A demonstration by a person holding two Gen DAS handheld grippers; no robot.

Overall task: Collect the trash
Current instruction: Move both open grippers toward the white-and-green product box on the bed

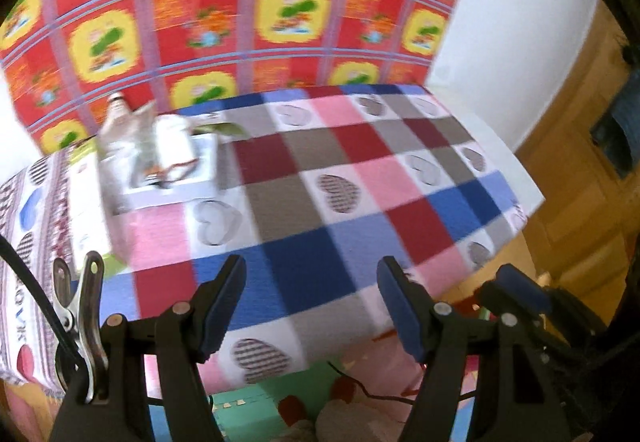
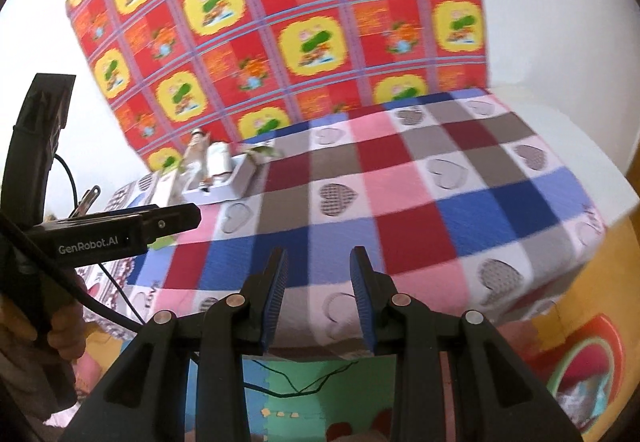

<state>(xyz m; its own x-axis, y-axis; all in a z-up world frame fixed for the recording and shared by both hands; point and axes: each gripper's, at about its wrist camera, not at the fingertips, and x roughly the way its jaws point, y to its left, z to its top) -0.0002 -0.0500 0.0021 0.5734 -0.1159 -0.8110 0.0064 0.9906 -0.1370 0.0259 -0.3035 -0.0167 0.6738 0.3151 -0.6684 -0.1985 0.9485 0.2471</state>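
Big desk under a checked blue, red, pink and grey heart-print cloth fills both views. The trash, a white rectangular tray stuffed with crumpled clear plastic wrappers, sits on it around 10 o'clock. Left gripper jaws wide apart, empty. Right gripper jaws partly apart, nothing between them.

soft matt checked cloth, shiny metal clip, matt black plastic claw arms, glossy wooden floor
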